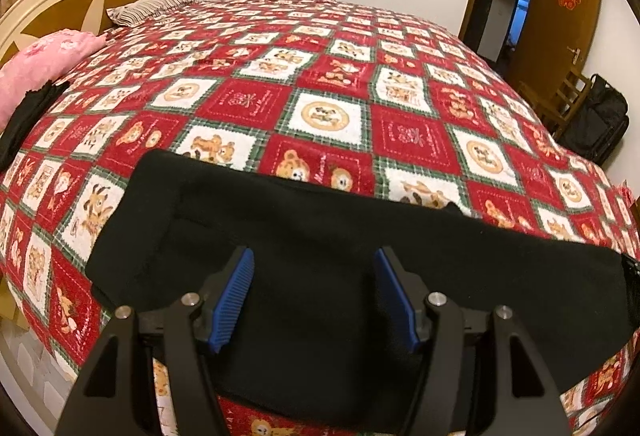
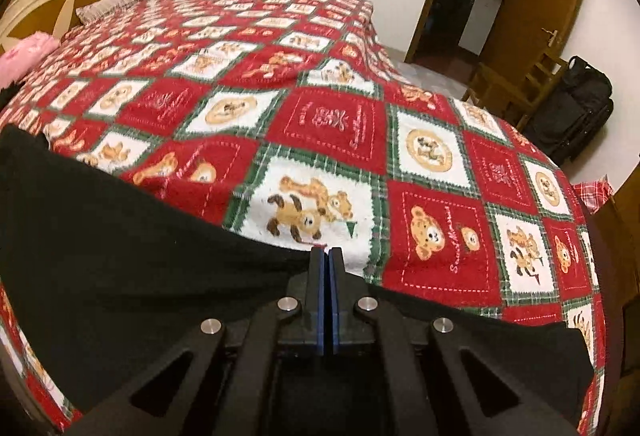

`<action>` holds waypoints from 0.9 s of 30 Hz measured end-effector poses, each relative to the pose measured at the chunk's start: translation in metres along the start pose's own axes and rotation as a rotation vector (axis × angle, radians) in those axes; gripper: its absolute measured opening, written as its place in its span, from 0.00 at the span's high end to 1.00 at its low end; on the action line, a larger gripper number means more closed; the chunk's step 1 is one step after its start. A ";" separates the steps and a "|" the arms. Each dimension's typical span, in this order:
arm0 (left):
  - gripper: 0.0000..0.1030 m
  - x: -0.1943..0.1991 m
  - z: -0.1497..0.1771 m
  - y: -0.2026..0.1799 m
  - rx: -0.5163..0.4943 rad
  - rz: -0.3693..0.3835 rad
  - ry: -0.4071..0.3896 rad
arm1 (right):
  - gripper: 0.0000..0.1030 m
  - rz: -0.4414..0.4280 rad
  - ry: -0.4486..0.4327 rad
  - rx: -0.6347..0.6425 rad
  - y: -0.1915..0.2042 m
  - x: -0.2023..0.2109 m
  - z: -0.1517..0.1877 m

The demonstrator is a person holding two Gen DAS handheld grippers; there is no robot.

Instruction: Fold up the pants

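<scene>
Black pants [image 1: 320,236] lie flat along the near edge of a bed with a red, white and green bear-pattern cover [image 1: 328,83]. My left gripper [image 1: 314,264] is open, its blue pads [image 1: 236,292] spread apart just above the pants' middle, holding nothing. In the right wrist view the same pants [image 2: 120,236] stretch from the left across the front. My right gripper [image 2: 326,256] is shut, blue pads pressed together at the pants' far edge; whether fabric is pinched between them is hidden.
A cream and brown headboard [image 1: 60,3], a pink pillow [image 1: 44,63] and a striped pillow [image 1: 148,7] are at the left. A dark garment [image 1: 28,115] lies by the pink pillow. A wooden door [image 1: 560,15], a chair [image 2: 520,83] and black luggage [image 2: 576,107] stand at the right.
</scene>
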State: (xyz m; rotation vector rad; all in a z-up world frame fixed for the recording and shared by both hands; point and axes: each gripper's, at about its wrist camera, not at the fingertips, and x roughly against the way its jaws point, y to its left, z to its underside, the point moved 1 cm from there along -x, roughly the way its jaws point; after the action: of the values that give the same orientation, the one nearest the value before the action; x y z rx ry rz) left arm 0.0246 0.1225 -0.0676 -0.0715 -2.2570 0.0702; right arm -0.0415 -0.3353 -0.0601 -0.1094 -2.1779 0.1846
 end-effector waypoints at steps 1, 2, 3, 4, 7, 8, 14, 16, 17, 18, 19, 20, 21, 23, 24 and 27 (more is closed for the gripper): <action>0.36 -0.001 0.001 0.000 -0.007 -0.007 0.006 | 0.98 -0.023 0.023 -0.003 -0.002 0.002 0.000; 0.36 -0.001 0.002 0.000 -0.012 -0.012 0.011 | 0.97 -0.049 0.047 -0.013 -0.005 0.007 0.000; 0.36 -0.001 0.002 0.001 -0.013 -0.013 0.014 | 0.95 -0.067 0.063 -0.029 -0.008 0.012 0.002; 0.36 -0.001 0.002 0.003 -0.012 -0.011 0.015 | 0.95 -0.077 0.067 -0.045 -0.012 0.020 0.002; 0.36 0.000 0.002 0.009 0.003 -0.009 0.010 | 0.95 -0.082 0.005 -0.095 -0.016 0.047 0.008; 0.36 0.001 0.002 0.010 0.008 -0.006 0.008 | 0.94 -0.096 -0.024 -0.123 -0.017 0.058 0.010; 0.36 0.004 0.006 -0.012 -0.062 0.041 0.000 | 0.94 -0.221 -0.045 -0.192 0.010 0.056 0.020; 0.36 0.005 0.009 -0.024 -0.097 0.044 0.002 | 0.94 -0.245 -0.024 -0.203 0.026 0.040 0.021; 0.36 0.006 0.010 -0.026 -0.104 0.045 0.002 | 0.94 -0.268 -0.011 -0.214 0.032 0.033 0.022; 0.36 0.006 0.011 -0.029 -0.111 0.045 0.004 | 0.94 -0.272 -0.007 -0.226 0.037 0.027 0.023; 0.36 0.006 0.013 -0.031 -0.120 0.041 0.010 | 0.94 -0.256 -0.039 -0.231 0.040 0.029 0.024; 0.36 0.003 0.015 -0.032 -0.135 0.025 0.028 | 0.93 -0.246 -0.044 -0.234 0.043 0.028 0.024; 0.35 0.001 0.016 -0.032 -0.144 0.010 0.036 | 0.88 -0.247 -0.053 -0.240 0.043 0.030 0.024; 0.34 -0.003 0.019 -0.032 -0.162 -0.016 0.042 | 0.75 -0.283 -0.064 -0.266 0.044 0.034 0.028; 0.34 -0.004 0.020 -0.032 -0.167 -0.019 0.041 | 0.71 -0.272 -0.067 -0.267 0.045 0.039 0.030; 0.33 -0.003 0.020 -0.034 -0.180 -0.034 0.038 | 0.71 -0.219 -0.124 -0.215 0.055 0.060 0.032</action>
State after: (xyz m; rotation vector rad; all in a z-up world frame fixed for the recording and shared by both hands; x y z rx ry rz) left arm 0.0102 0.0874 -0.0802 -0.1300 -2.2215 -0.1516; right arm -0.1012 -0.2753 -0.0392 0.0201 -2.3092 -0.1718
